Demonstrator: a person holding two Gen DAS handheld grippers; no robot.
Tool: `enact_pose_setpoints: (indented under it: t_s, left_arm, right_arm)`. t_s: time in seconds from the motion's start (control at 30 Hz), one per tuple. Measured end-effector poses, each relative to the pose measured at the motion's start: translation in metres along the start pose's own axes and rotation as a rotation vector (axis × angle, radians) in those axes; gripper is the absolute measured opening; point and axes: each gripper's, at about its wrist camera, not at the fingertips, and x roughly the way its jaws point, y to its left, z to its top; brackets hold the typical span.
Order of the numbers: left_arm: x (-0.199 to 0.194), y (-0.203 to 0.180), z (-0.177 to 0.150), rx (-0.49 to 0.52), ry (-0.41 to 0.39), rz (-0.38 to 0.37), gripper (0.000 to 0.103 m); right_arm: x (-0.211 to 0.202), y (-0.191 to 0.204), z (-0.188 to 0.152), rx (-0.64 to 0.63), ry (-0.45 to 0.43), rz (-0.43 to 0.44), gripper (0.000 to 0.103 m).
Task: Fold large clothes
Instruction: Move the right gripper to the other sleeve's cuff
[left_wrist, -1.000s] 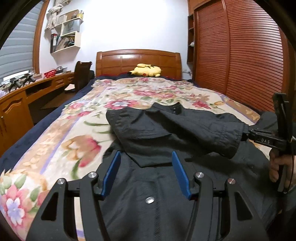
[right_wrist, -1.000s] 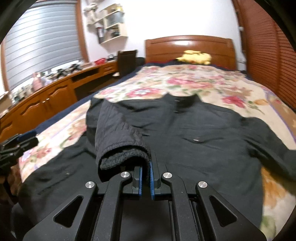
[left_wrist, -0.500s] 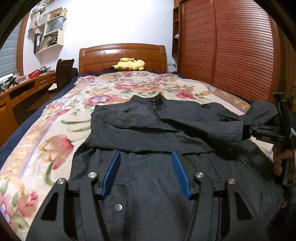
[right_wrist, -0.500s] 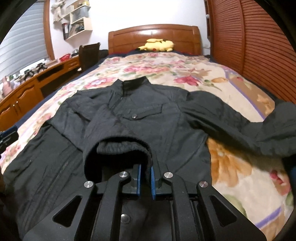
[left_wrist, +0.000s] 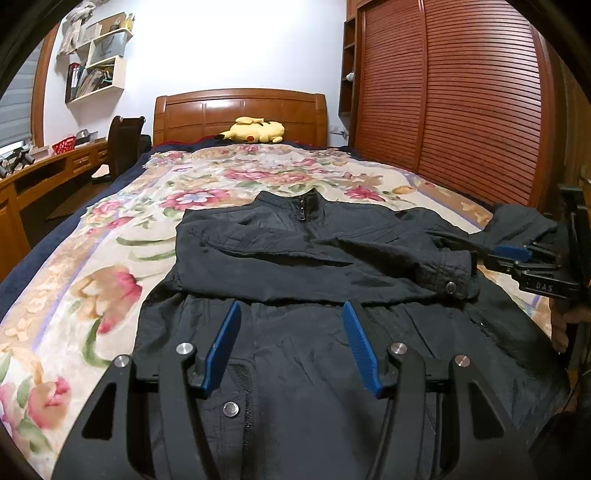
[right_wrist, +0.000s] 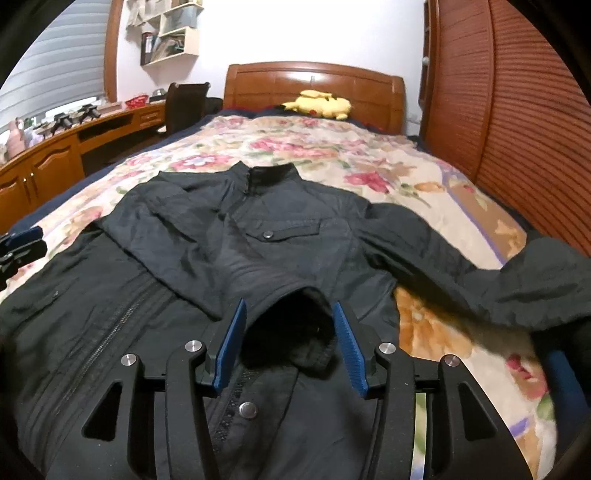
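Since the earlier frames, my right gripper (right_wrist: 288, 332) has carried the sleeve cuff (right_wrist: 295, 332) across the chest of the black jacket (left_wrist: 295, 258), and its jaws have just been opening, so the cuff now lies loose between the blue pads (right_wrist: 231, 343), not pinched any more. One sleeve is now folded over the front of the jacket, which lies flat on the floral bedspread (left_wrist: 110, 240) with the collar far from my fingers. I judge this step is to release the sleeve cleanly: I should pull the right gripper straight back and a little up, so the pads do not drag the cuff out of its place. My left gripper (left_wrist: 291, 347) hovers half open over the lower part of the jacket and grasps nothing; only cloth shows between its pads. To the right of the right fingers, the other sleeve (right_wrist: 480, 280) is not yet folded and hangs toward the edge of the bed.
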Motion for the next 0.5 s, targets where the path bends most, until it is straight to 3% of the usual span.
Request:
enact_pose_setpoints:
  t_s: [0.37,0.5]
  left_arm:
    - [0.002,-0.009,-0.003,0.02,0.018,-0.033,0.057]
    - [0.005,-0.01,-0.004,0.009,0.031,-0.059,0.057]
  right_arm:
    - [0.034,0.031,0.022,-0.18,0.101,-0.029,0.051]
    - [0.059,0.023,0.026,-0.192,0.142,-0.046,0.065]
